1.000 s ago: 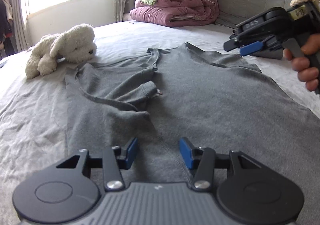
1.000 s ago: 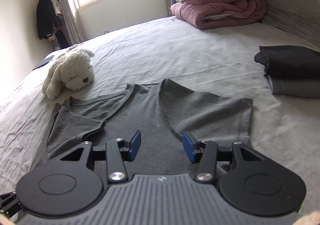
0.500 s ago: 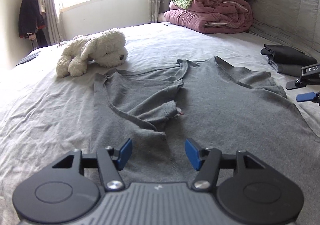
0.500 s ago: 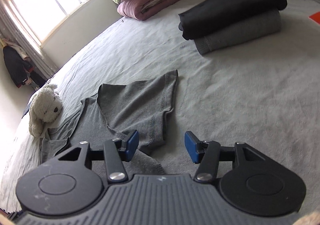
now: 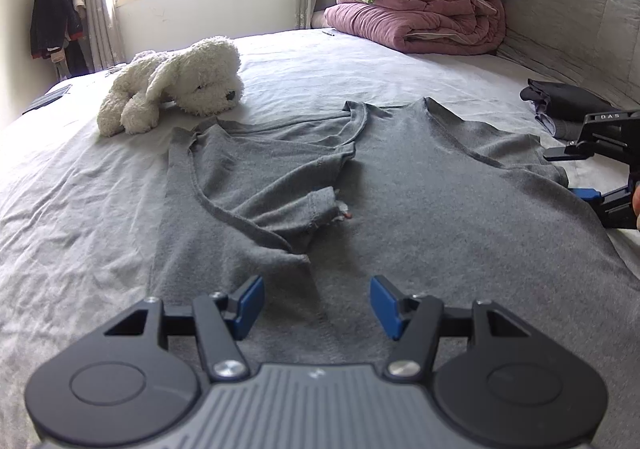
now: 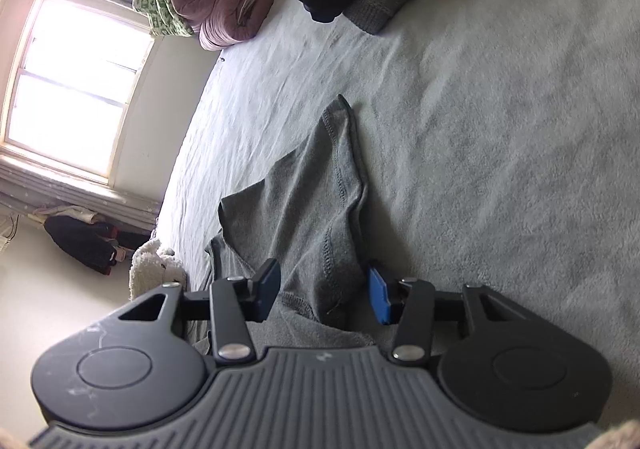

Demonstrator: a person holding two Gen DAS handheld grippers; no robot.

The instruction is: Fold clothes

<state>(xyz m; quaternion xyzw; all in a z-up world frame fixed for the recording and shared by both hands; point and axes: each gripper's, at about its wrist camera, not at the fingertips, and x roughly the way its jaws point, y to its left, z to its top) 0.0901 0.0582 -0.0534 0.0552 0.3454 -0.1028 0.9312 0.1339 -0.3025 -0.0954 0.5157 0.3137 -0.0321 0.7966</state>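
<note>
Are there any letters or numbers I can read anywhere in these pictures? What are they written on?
"DAS": white letters on the black top of the right gripper, seen at the right edge of the left wrist view.

A small pale mark sits on the grey body of each gripper near the camera, but it is too small to read.

Nothing to read on the grey T-shirt, the white plush dog or the folded clothes.

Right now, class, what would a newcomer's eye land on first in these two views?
The grey T-shirt spread flat on the bed, its left sleeve already folded inward. Behind it lies a white plush dog, with pink and green bedding piled by the headboard. The right gripper is open around the shirt's other sleeve.
</note>
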